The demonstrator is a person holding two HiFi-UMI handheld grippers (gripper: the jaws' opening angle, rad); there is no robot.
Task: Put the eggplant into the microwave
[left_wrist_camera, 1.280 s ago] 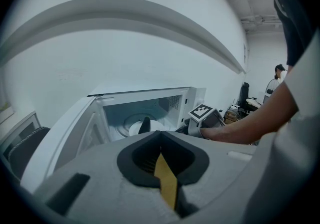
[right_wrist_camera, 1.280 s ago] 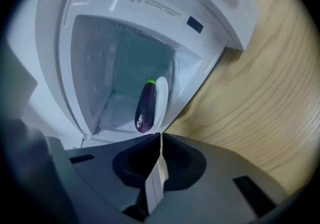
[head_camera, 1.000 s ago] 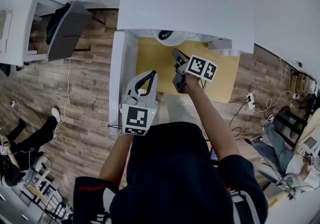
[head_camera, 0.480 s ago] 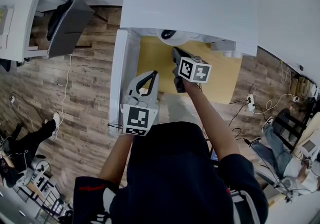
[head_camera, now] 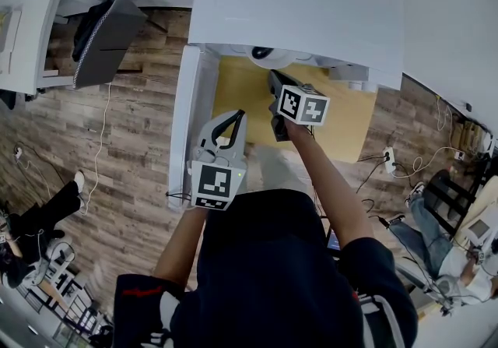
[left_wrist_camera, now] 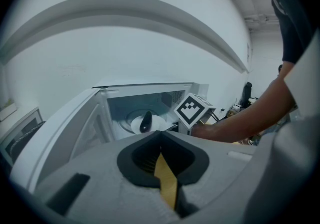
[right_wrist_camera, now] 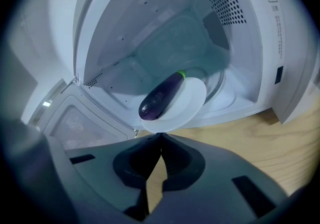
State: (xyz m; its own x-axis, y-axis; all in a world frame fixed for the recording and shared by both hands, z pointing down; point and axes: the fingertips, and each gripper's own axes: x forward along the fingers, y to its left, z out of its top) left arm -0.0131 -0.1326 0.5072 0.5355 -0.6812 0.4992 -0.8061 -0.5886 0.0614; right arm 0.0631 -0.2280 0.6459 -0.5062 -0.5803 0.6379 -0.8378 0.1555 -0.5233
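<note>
The white microwave (head_camera: 311, 4) stands on a wooden table (head_camera: 233, 97), its door (head_camera: 183, 121) swung open to the left. Inside, a dark purple eggplant (right_wrist_camera: 160, 96) lies on a white plate (right_wrist_camera: 192, 102), whose near rim juts past the sill. My right gripper (right_wrist_camera: 160, 134) is shut and empty, its tips right at that near rim; from the head view this right gripper (head_camera: 274, 78) sits before the opening. My left gripper (head_camera: 236, 115) hangs back by the door, shut and empty. The left gripper view shows the eggplant (left_wrist_camera: 145, 121) deep in the cavity.
A small white object (head_camera: 346, 70) sits at the microwave's right front corner. Cables and a power strip (head_camera: 389, 156) lie on the wood floor at the right. People sit low at the left (head_camera: 47, 214) and at the right (head_camera: 455, 253). A grey cabinet (head_camera: 105, 39) stands far left.
My right gripper has rolled about its own axis, so its marker cube shows a different face, and it has shifted slightly left. The left gripper has stayed put.
</note>
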